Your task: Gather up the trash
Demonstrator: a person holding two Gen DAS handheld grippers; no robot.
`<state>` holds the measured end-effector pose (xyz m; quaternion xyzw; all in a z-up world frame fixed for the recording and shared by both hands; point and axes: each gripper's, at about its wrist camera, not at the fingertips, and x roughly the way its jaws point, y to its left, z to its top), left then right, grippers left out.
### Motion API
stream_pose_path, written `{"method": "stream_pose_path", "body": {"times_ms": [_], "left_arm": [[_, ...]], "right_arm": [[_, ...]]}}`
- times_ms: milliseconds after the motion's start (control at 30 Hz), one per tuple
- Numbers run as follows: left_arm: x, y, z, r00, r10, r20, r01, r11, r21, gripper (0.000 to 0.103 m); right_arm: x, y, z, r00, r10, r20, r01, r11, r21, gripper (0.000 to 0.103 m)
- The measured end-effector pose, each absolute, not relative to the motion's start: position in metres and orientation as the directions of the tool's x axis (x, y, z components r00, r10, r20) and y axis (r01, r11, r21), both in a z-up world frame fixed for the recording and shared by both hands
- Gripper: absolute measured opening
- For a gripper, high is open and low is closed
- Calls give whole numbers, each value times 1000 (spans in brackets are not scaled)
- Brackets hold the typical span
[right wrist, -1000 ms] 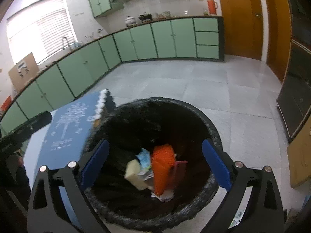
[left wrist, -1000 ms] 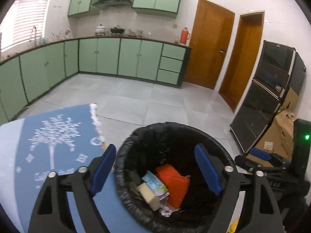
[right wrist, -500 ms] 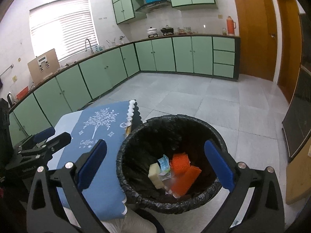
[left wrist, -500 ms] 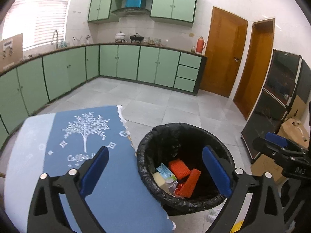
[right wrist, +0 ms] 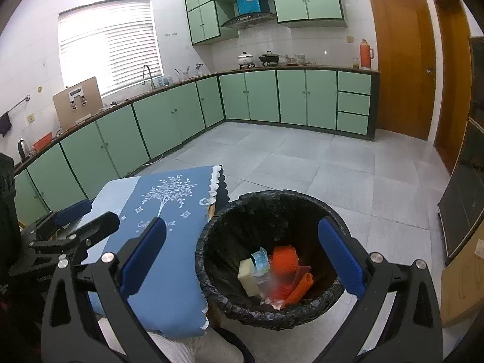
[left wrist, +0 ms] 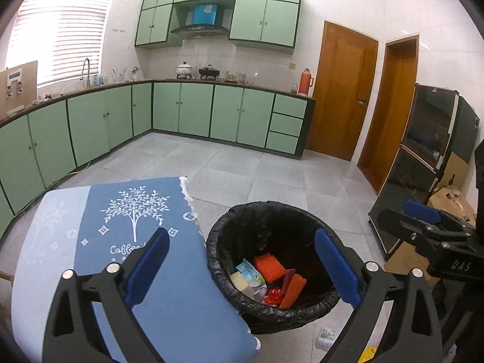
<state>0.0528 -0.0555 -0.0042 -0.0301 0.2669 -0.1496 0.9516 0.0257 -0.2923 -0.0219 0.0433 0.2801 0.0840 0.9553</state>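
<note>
Left wrist view: the left gripper (left wrist: 242,267) is hanging with its blue-padded jaws spread wide and empty above the round bin lined with a black plastic bag (left wrist: 239,299). Orange mesh pieces (left wrist: 269,267), a pale yellow block (left wrist: 240,281) and a small blue-green carton (left wrist: 249,270) are lying inside the bin. The blue tablecloth printed with a white tree (left wrist: 169,299) is sitting just beside the bin, on the grey tiled floor (left wrist: 272,175).

Right wrist view: the right gripper (right wrist: 242,258) is also hanging spread and empty over the bin (right wrist: 211,281). Green kitchen cabinets (right wrist: 305,98) are lining the walls.
</note>
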Motion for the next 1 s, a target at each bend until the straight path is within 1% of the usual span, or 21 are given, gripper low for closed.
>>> {"method": "stream_pose_path", "body": {"times_ms": [300, 1000], "left_arm": [[46, -55, 2, 825, -294, -482, 260, 956, -139, 95], [42, -50, 7, 834, -284, -473, 245, 959, -142, 95]], "right_arm": [[21, -288, -17, 833, 191, -519, -149, 981, 122, 98], [24, -280, -15, 835, 200, -513, -170, 980, 105, 98]]}}
